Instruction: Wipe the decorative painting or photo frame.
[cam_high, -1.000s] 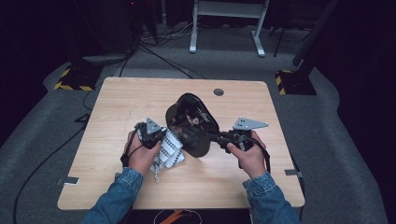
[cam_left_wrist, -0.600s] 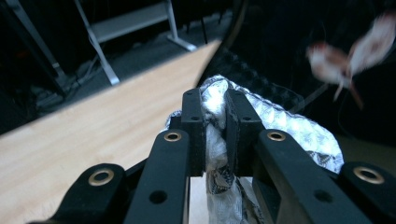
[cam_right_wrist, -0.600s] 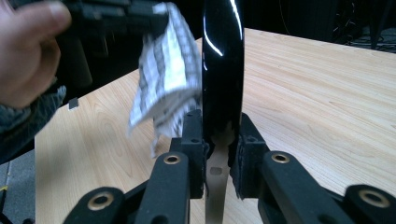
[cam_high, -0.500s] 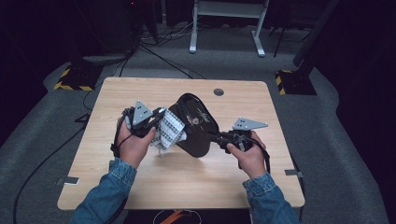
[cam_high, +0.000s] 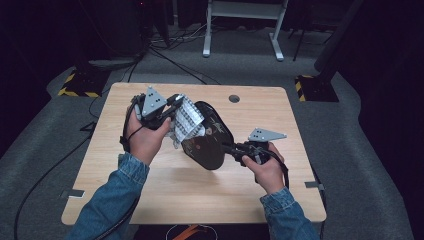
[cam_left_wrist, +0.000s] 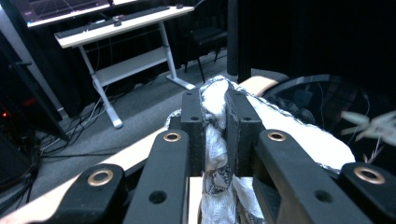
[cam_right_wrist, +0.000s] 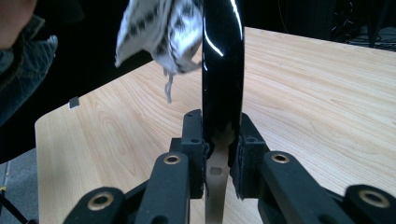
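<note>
Holding a glossy black plate (cam_high: 207, 142) on edge above the middle of the table (cam_high: 165, 185), your right tongs (cam_high: 235, 149) are clamped on its rim; in the right gripper view the two black jaws press both faces of the plate (cam_right_wrist: 223, 70), which rises straight up between them. Your left tongs (cam_high: 175, 107) are closed tight on a white cloth with a dark check pattern (cam_high: 186, 117), and in the left gripper view the bunched cloth (cam_left_wrist: 215, 140) is squeezed between the jaws. You have the cloth lying against the plate's upper left part, toward the far left corner of the table, with a loose end hanging below your left hand (cam_high: 145, 137). Your right hand (cam_high: 267, 165) sits lower, toward the right edge of the table. A pale plant motif shows on the plate's dark face. The plate is tilted, its top leaning toward the far edge, and whether its bottom touches the wood you cannot tell from above.
</note>
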